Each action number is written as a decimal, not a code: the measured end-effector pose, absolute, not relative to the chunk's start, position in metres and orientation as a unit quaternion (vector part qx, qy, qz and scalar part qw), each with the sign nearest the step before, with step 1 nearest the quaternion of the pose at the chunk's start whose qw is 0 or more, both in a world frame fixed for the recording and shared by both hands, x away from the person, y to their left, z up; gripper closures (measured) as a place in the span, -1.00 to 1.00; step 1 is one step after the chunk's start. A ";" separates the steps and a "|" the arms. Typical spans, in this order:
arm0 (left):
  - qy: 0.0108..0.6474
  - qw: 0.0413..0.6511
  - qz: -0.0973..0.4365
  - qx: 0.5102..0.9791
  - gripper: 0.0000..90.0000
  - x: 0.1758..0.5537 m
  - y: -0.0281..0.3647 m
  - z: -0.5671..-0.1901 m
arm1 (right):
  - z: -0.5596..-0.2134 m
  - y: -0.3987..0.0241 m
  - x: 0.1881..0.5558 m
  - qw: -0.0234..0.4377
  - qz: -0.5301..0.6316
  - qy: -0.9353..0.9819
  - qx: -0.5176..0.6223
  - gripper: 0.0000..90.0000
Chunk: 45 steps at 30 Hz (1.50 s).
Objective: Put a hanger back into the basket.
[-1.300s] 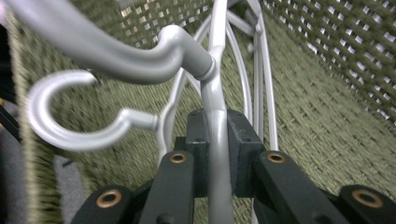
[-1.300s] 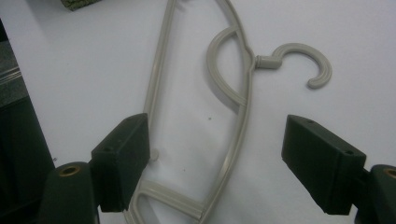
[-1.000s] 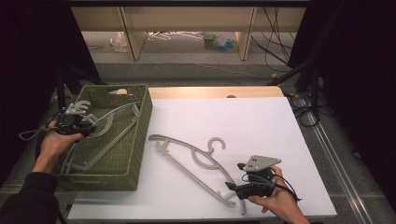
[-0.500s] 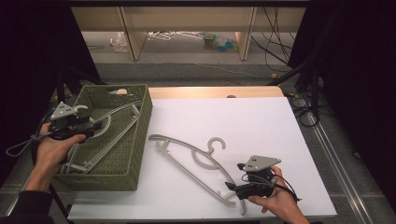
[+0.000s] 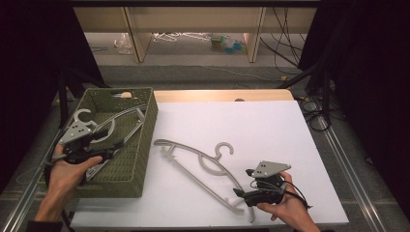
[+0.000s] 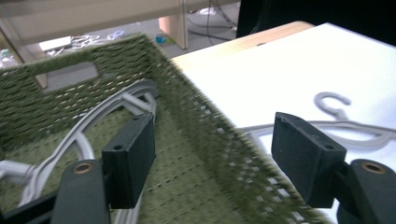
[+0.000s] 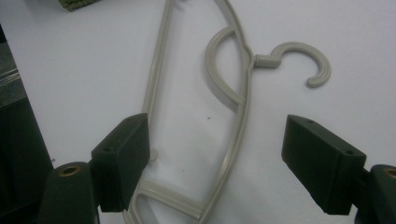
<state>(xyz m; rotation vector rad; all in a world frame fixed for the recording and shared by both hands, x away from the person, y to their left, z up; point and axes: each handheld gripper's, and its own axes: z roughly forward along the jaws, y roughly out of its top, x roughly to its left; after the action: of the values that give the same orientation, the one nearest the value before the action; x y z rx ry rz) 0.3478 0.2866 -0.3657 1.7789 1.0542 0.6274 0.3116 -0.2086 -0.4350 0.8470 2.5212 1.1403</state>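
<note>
Two grippers work at a white table top (image 5: 270,140). The left gripper (image 5: 116,143) hangs over a green woven basket (image 5: 145,145) at the table's left edge; its jaws have just been opening and stand spread with nothing between them. In the left gripper view, the basket's near wall (image 6: 219,140) runs between the two jaws, and a grey hanger in the basket (image 6: 84,135) lies below the left jaw, untouched. The right gripper (image 5: 238,192) rests low at the table's near right corner, jaws spread wide. A second grey hanger (image 5: 203,166) lies flat on the white top just right of the basket, hook (image 7: 299,60) pointing away from the person. In the right gripper view, this hanger's end (image 7: 187,196) sits between the open jaws, close to the left one; contact cannot be judged.

Beyond the table are a bare floor, wooden shelf legs (image 5: 254,34) and black cables (image 5: 285,29).

The left hand (image 5: 67,169) reaches forward beside the basket; the right hand (image 5: 285,208) grips from below, the gripper pointing left.
</note>
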 end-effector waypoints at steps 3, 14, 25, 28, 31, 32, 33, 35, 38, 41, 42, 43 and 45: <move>0.425 0.482 0.255 0.722 -0.36 0.338 0.278 -0.365 | -0.435 -0.208 0.312 0.123 0.390 0.865 0.291 -0.45; 0.380 0.507 0.225 0.740 -0.34 0.288 0.231 -0.362 | -0.436 -0.206 0.311 0.123 0.389 0.866 0.289 -0.45; 0.357 0.524 0.191 0.750 -0.39 0.277 0.198 -0.390 | -0.437 -0.207 0.312 0.121 0.389 0.865 0.292 -0.45; 0.340 0.522 0.183 0.760 -0.42 0.274 0.186 -0.403 | -0.437 -0.207 0.312 0.121 0.391 0.865 0.291 -0.45; 0.345 0.527 0.177 0.756 -0.45 0.272 0.181 -0.412 | -0.437 -0.207 0.312 0.121 0.392 0.864 0.291 -0.46; 0.343 0.530 0.171 0.757 -0.45 0.272 0.178 -0.417 | -0.438 -0.207 0.312 0.121 0.392 0.864 0.291 -0.46; 0.340 0.523 0.170 0.763 -0.46 0.272 0.178 -0.419 | -0.438 -0.207 0.312 0.120 0.391 0.864 0.292 -0.47; 0.336 0.525 0.167 0.764 -0.48 0.272 0.177 -0.422 | -0.438 -0.207 0.312 0.119 0.392 0.864 0.293 -0.49; 0.337 0.537 0.164 0.756 -0.55 0.272 0.177 -0.425 | -0.438 -0.207 0.312 0.119 0.396 0.863 0.291 -0.56; 0.331 0.532 0.171 0.761 -0.60 0.271 0.176 -0.427 | -0.438 -0.207 0.312 0.118 0.398 0.862 0.292 -0.59; 0.331 0.531 0.169 0.762 -0.63 0.271 0.175 -0.429 | -0.439 -0.207 0.312 0.115 0.398 0.862 0.291 -0.60; 0.329 0.532 0.169 0.761 -0.64 0.271 0.174 -0.430 | -0.439 -0.207 0.312 0.121 0.397 0.862 0.291 -0.60; 0.326 0.525 0.174 0.767 -0.65 0.270 0.173 -0.431 | -0.440 -0.206 0.313 0.121 0.394 0.863 0.290 -0.62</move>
<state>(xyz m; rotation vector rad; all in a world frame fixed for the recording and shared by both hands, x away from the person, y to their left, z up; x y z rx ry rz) 0.2701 0.1731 -0.4305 1.8352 0.7797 0.4171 0.3129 -0.2064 -0.4400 0.8478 2.5215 1.1511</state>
